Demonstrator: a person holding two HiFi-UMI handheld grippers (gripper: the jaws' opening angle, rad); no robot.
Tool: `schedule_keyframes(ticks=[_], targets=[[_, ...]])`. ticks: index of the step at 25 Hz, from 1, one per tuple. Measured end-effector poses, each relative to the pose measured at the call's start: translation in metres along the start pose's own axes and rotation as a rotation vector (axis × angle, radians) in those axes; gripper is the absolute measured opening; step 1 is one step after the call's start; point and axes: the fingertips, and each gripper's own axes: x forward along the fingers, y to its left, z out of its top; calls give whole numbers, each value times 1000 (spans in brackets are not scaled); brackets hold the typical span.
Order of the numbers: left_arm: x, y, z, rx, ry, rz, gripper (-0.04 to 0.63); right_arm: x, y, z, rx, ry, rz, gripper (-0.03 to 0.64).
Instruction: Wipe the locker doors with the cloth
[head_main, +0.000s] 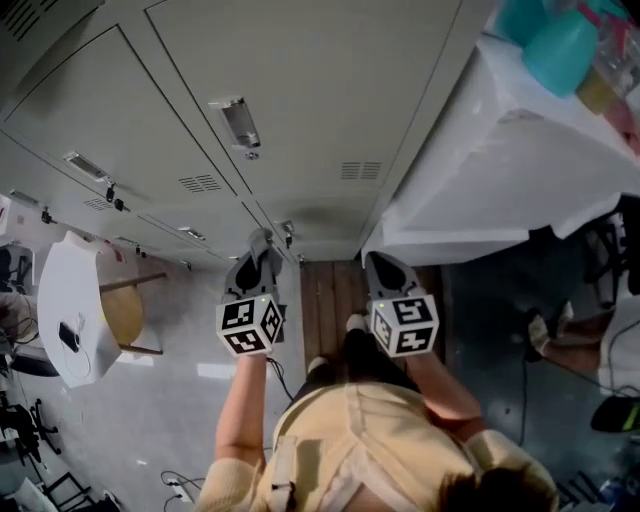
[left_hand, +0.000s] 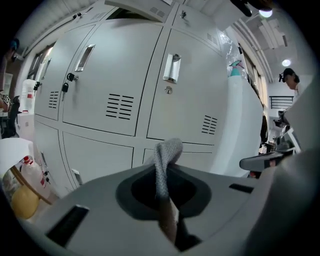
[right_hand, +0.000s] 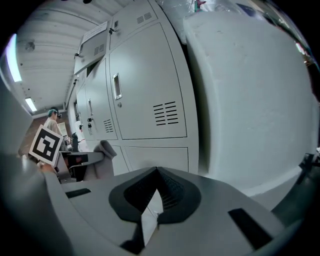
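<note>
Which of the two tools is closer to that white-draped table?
The right tool, just beside the table's draped edge. The left tool, gripping the cloth, is farther off, facing the locker doors.

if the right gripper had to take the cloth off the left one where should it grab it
Probably the folded end of the cloth that sticks out past the left gripper's shut jaws. It is the only free part. Come in from the right side, after opening the right gripper, which is shut now.
</note>
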Motion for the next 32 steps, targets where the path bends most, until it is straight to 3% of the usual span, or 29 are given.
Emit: schedule_keyframes(ticks=[10, 17, 32], targets=[[41, 15, -3, -40, 26, 98, 15, 44, -25, 3, -10, 59, 68, 3], [69, 22, -2, -70, 47, 117, 15, 61, -32, 2, -14, 88, 101, 3], [99, -24, -10, -20, 107, -3, 15, 62, -51, -6, 32, 103, 78, 3]])
